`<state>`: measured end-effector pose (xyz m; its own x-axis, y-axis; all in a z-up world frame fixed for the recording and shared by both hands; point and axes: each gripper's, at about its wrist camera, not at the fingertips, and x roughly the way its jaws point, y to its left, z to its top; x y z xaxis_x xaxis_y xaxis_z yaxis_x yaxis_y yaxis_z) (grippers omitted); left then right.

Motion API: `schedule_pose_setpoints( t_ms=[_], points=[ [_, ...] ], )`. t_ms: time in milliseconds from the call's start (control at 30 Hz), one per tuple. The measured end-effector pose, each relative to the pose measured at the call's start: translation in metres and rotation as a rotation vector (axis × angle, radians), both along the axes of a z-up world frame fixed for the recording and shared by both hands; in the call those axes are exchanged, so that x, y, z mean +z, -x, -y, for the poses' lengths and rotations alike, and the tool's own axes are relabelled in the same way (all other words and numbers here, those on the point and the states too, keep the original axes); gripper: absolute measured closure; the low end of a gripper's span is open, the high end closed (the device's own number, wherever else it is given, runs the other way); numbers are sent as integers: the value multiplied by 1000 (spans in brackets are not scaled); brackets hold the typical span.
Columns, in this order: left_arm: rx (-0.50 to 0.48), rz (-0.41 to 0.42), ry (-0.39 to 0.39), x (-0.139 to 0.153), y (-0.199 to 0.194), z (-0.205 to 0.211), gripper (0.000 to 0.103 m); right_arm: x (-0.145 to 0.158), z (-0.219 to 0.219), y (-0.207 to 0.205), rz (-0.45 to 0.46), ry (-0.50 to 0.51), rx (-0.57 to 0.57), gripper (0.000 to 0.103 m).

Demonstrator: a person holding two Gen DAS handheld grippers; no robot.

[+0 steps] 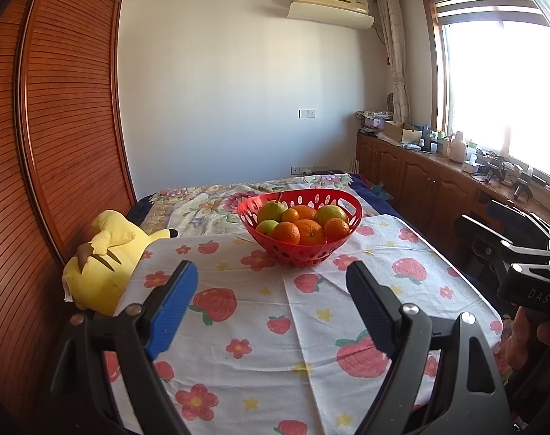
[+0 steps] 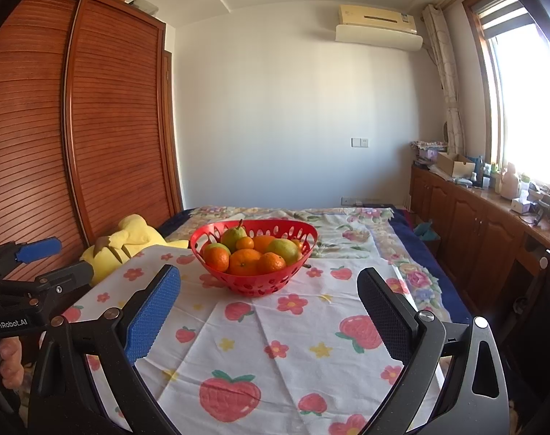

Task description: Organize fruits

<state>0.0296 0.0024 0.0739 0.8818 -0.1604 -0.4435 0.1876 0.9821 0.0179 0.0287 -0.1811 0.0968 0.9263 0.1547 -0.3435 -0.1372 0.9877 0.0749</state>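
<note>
1. Both jaws, on the left gripper [image 1: 271, 282] and right gripper [image 2: 269, 290], are wide open and hold nothing.
2. Straight ahead of them sits the red basket [image 1: 322, 255] of fruits [image 1: 304, 223], upright on the bed.

Left gripper [image 1: 271, 290] and right gripper [image 2: 269, 295] share black angular frames with silver screws; each has one blue textured pad [image 1: 171, 311] and one black. White lettering reads "GenRobot.AI" and "DAS". Bare fingers [image 2: 8, 360] show
</note>
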Motion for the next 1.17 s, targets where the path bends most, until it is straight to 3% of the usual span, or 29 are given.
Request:
schedule_pose_setpoints(
  t_ms=[1167],
  points=[
    [2,8,9,1,7,-1,18,-1,5,1,-2,0,-2,3]
  ],
)
